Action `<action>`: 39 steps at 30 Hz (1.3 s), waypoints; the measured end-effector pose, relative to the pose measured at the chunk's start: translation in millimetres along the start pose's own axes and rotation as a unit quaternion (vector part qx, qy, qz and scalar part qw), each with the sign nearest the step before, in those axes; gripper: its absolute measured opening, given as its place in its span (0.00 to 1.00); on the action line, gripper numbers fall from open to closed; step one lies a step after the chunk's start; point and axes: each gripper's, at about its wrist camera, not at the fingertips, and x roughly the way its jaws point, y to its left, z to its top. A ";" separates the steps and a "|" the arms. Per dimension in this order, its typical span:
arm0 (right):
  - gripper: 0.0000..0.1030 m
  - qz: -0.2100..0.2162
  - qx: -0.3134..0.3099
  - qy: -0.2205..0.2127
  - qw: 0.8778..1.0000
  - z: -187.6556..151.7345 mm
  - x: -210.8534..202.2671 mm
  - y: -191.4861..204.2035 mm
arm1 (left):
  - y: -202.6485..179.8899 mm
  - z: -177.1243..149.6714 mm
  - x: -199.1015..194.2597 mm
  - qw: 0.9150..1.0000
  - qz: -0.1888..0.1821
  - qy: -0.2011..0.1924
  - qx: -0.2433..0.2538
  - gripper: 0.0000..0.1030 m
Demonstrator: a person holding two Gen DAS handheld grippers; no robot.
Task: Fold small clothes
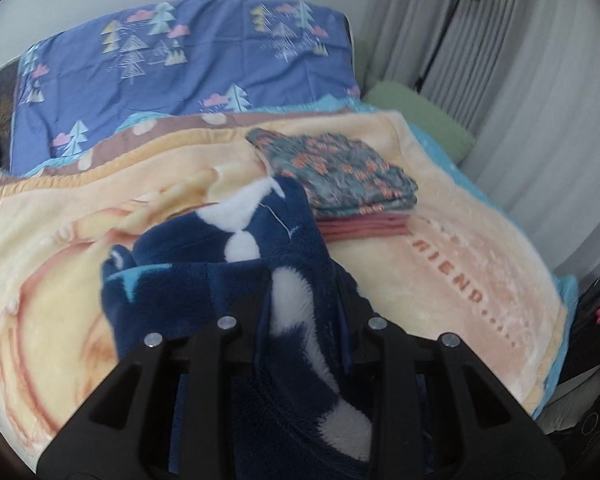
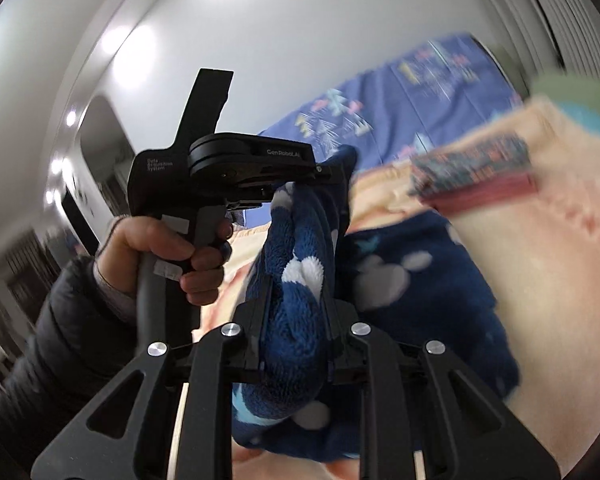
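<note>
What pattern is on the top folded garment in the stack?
Teal with small orange-red marks; clearest in left wrist view.

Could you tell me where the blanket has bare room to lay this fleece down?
Bare cream blanket lies left of the navy fleece garment, and another patch right of it, below the folded stack, by the lettering. The middle is crowded.

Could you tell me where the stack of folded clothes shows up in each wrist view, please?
Left wrist view: the stack of folded clothes lies right of centre on the cream blanket.
Right wrist view: it sits blurred at upper right, tilted.
Shared landmark: the blue tree-print bedding behind it.
</note>
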 end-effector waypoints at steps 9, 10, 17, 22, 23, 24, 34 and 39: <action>0.19 0.014 0.143 0.044 0.989 -18.1 -7.7 -93.6 | -53.6 -14.6 87.4 0.996 0.044 0.069 0.033 0.27; 0.19 0.016 0.152 0.044 0.987 -20.7 -9.1 -98.2 | -57.9 -14.6 89.0 0.996 0.043 0.066 0.034 0.26; 0.18 0.025 0.155 0.042 0.987 -28.1 -20.3 -101.0 | -85.7 -20.1 86.5 0.996 0.002 0.056 0.063 0.11; 0.18 0.020 0.170 0.055 0.984 -34.6 -14.2 -110.2 | -85.3 -23.2 51.6 0.998 -0.009 0.014 0.067 0.40; 0.18 0.021 0.175 0.056 0.983 -36.3 -14.8 -112.3 | -84.0 -24.2 36.3 0.997 -0.011 -0.005 0.071 0.43; 0.18 0.026 0.183 0.058 0.981 -37.3 -14.8 -115.0 | -82.0 -27.6 16.9 0.996 -0.009 -0.028 0.081 0.47; 0.17 0.030 0.179 0.058 0.982 -18.7 -13.3 -106.3 | -1.7 -116.6 -39.4 0.995 0.036 -0.049 0.081 0.33; 0.17 -0.018 0.091 0.029 0.995 5.5 -36.5 -70.6 | -17.8 -113.0 -33.4 0.991 0.021 -0.055 0.123 0.26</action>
